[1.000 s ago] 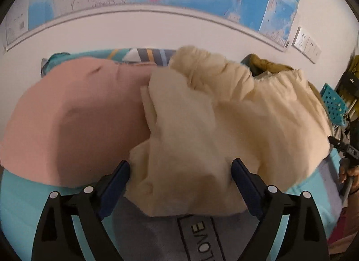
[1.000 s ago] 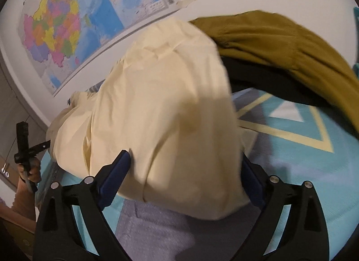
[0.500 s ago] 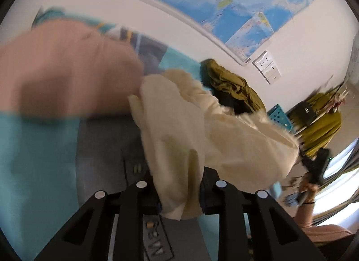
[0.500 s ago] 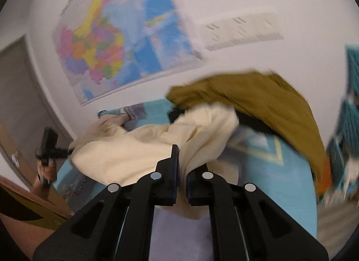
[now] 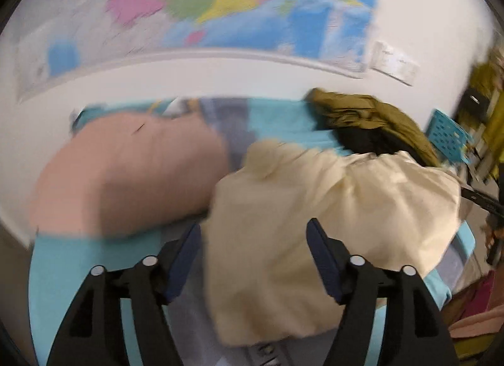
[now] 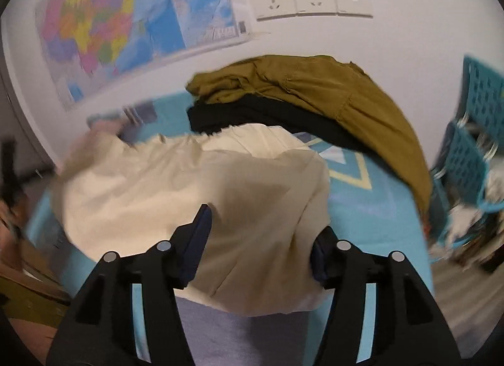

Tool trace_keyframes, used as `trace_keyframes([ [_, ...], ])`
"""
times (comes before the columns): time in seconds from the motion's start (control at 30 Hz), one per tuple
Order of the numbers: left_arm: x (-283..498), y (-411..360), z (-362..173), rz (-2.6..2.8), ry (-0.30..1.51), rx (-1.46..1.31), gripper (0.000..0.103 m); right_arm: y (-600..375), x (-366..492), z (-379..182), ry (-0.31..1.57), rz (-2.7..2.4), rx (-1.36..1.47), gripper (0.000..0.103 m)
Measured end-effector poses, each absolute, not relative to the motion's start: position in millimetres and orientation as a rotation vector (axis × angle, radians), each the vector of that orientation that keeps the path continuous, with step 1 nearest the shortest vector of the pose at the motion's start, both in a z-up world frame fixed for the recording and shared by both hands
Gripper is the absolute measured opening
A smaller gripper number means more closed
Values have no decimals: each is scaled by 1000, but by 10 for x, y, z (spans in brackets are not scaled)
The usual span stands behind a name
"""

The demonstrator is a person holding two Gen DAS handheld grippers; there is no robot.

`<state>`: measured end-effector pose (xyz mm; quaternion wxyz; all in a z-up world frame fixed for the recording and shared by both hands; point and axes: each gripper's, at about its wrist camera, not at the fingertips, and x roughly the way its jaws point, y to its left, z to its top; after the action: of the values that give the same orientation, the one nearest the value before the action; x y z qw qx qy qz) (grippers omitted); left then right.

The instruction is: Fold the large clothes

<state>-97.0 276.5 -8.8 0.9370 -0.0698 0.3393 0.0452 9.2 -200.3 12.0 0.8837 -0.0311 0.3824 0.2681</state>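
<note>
In the left wrist view, the cream garment [image 5: 315, 215] is lying bunched on the teal bedspread [image 5: 78, 259], beside a pink garment [image 5: 126, 174] toward the wall edge. The left gripper [image 5: 253, 259] is opening, fingers spread, cloth between them unpinched.

In the right wrist view, the cream garment [image 6: 220, 193] is sitting before olive clothing [image 6: 330, 95] and black clothing [image 6: 267, 117]. A teal basket [image 6: 466, 161] is standing past the bed's right edge, contents blurred. The right gripper [image 6: 261, 243] is opening over the cloth.
</note>
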Motion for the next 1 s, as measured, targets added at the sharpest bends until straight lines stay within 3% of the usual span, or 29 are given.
trace_keyframes([
  [0.03, -905, 2714, -70, 90, 693, -127, 67, -1987, 109, 94, 818, 566, -73, 64],
  [0.2, -321, 2479, -197, 11, 800, -82, 67, -2218, 129, -62, 919, 598, 25, 65],
  [0.27, -212, 2440, -305, -6, 839, -78, 67, -2369, 46, -54, 905, 605, 83, 74],
  [0.3, -108, 2395, -352, -20, 861, -72, 67, -2482, 19, -39, 889, 591, 119, 86],
  [0.37, 27, 2345, -424, -17, 883, -59, 68, -2685, -11, -41, 878, 542, 164, 87],
  [0.47, 207, 2302, -526, 4, 935, -47, 66, -2812, -30, -57, 879, 521, 220, 77],
  [0.5, 247, 2296, -553, 18, 942, -37, 60, -2749, -51, -66, 875, 557, 206, 77],
  [0.57, 335, 2300, -612, 71, 955, -6, 43, -2557, -48, -127, 890, 567, 115, 57],
  [0.6, 369, 2313, -635, 94, 958, 2, 30, -2493, -38, -172, 902, 557, 72, 39],
  [0.63, 368, 2354, -642, 112, 960, -1, 23, -2488, -27, -215, 911, 556, 57, 21],
  [0.7, 378, 2444, -666, 115, 955, -30, 18, -2635, -25, -208, 880, 598, 120, 11],
  [0.87, 358, 2585, -720, 103, 952, -73, 15, -2966, -17, -262, 880, 555, 189, 6],
  [0.9, 369, 2584, -726, 108, 953, -77, 16, -2930, 9, -326, 913, 537, 158, 9],
  [0.93, 374, 2588, -727, 111, 953, -80, 16, -2918, 38, -389, 948, 498, 145, 23],
  [1.0, 364, 2567, -711, 119, 949, -80, 16, -3006, 49, -315, 923, 451, 205, 33],
])
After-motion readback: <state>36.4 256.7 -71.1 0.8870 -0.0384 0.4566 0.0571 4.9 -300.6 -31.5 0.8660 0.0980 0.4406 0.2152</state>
